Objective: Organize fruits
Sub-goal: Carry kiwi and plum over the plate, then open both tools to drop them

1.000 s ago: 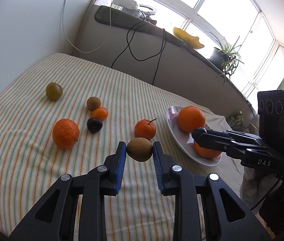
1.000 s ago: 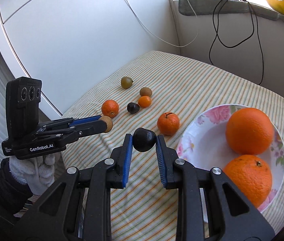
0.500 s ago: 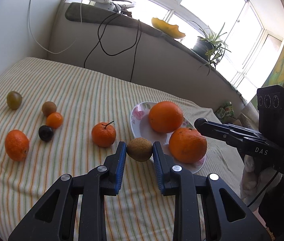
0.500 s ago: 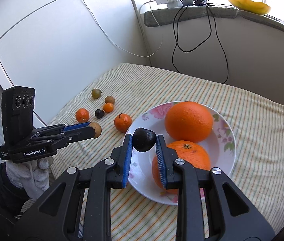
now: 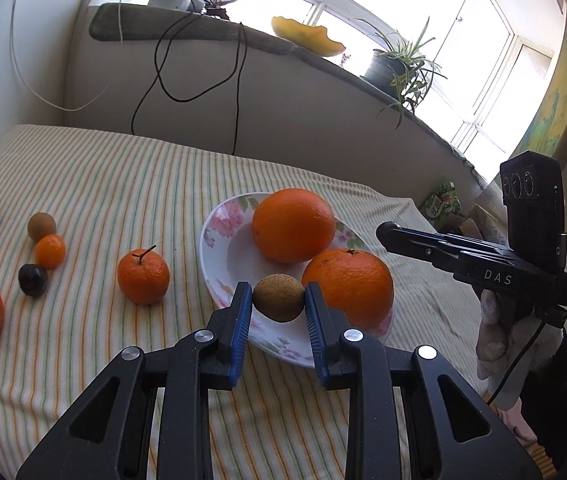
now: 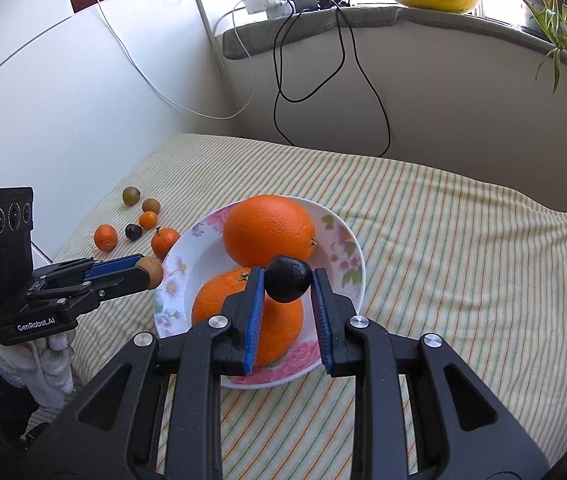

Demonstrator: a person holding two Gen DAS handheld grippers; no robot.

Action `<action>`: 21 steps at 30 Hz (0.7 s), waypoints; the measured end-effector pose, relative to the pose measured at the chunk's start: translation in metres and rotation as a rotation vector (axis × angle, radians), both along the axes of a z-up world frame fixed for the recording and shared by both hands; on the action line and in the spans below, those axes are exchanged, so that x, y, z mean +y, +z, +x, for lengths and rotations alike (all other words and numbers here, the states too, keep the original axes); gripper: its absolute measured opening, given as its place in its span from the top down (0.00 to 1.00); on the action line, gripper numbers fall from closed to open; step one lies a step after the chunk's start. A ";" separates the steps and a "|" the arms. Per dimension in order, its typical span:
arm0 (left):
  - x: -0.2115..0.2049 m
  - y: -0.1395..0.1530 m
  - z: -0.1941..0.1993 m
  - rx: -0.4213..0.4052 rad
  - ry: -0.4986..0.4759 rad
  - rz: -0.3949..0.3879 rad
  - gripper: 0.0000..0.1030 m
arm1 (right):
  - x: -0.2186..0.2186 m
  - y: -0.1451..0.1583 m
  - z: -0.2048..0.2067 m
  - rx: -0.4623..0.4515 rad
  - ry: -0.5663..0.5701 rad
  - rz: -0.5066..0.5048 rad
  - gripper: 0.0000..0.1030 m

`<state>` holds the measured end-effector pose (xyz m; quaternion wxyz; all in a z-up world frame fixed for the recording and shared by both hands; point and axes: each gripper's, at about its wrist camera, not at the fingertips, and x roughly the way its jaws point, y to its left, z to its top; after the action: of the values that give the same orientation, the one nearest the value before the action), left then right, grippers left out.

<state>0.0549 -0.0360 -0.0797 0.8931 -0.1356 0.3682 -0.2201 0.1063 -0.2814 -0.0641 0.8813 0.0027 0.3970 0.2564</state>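
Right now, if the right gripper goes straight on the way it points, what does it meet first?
Probably the near orange in the plate: the right gripper, shut on a dark fruit, points down at it. Depth is uncertain.

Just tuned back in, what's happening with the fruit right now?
A person is carrying fruit toward the floral plate, which already holds two large oranges. The left hand-held gripper is shut on a brown kiwi; the right hand-held gripper is shut on a dark plum, above the plate. Six smaller fruits lie on the striped cloth.
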 end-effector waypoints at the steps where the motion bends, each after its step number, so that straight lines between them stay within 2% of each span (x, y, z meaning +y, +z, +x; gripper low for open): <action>1: -0.001 0.000 0.000 -0.001 0.000 0.002 0.75 | -0.001 -0.001 0.001 0.003 -0.005 0.000 0.76; 11: -0.006 0.002 0.003 -0.002 -0.009 0.008 0.75 | -0.006 -0.008 0.009 0.019 -0.019 0.007 0.76; 16: -0.010 0.004 0.004 -0.011 -0.013 0.015 0.61 | -0.007 -0.008 0.010 0.019 -0.025 0.004 0.75; 18: -0.011 0.004 0.003 -0.012 -0.013 0.020 0.57 | -0.007 -0.008 0.010 0.020 -0.031 0.004 0.70; 20: -0.010 0.004 0.004 -0.009 -0.012 0.016 0.57 | -0.008 -0.007 0.009 0.011 -0.042 0.007 0.46; 21: -0.010 0.003 0.003 -0.008 -0.012 0.016 0.57 | -0.009 -0.006 0.009 0.009 -0.044 0.012 0.44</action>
<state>0.0582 -0.0463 -0.0767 0.8942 -0.1252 0.3674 -0.2229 0.1152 -0.2903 -0.0702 0.8850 0.0178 0.3992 0.2391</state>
